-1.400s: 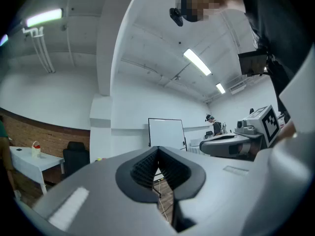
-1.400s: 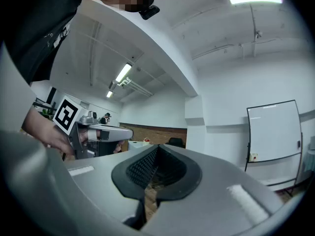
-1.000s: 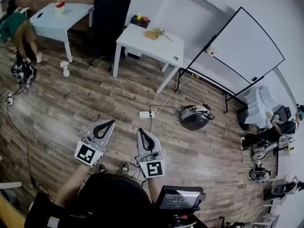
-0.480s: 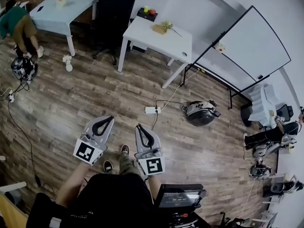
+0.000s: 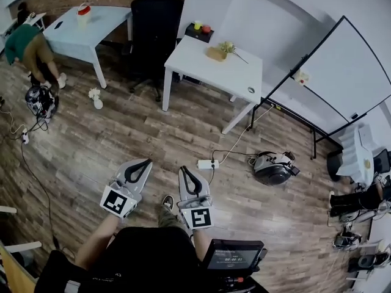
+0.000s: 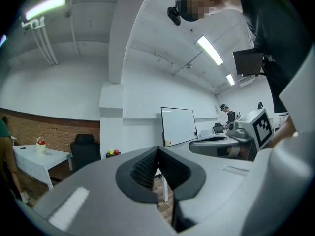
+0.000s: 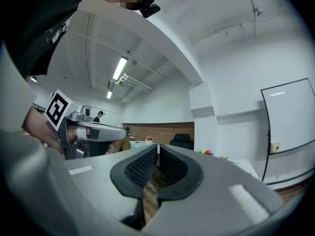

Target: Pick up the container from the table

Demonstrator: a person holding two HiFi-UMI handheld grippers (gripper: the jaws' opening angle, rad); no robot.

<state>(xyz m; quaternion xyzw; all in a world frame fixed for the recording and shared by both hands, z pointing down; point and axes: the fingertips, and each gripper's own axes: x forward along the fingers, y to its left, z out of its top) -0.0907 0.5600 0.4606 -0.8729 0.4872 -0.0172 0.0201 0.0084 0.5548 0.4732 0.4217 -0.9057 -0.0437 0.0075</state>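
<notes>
Holding both grippers level and side by side in front of the body, the person [image 5: 146, 255] looked to be carrying them in a walking pose, not yet reaching for anything. The left gripper [image 5: 145, 162] had its fingers [image 6: 140, 171] pressed tip to tip with nothing between them. The right gripper [image 5: 183, 170] had just been opening a little; its jaws stood at a narrow slit, empty, with only floor [image 5: 122, 127] showing through. Kept nearly closed, neither would snag on the way.

The likeliest container [image 5: 84, 11], a small white tub with a red top, stood on the pale table [image 5: 107, 17] at the room's far left, near its back edge. A white table [image 5: 238, 78] nearer the middle bore other small items, so that choice was a judgement. The container lay well apart from both grippers, across the floor and off to the left of where the jaws pointed; they would likely need turning toward it.
</notes>
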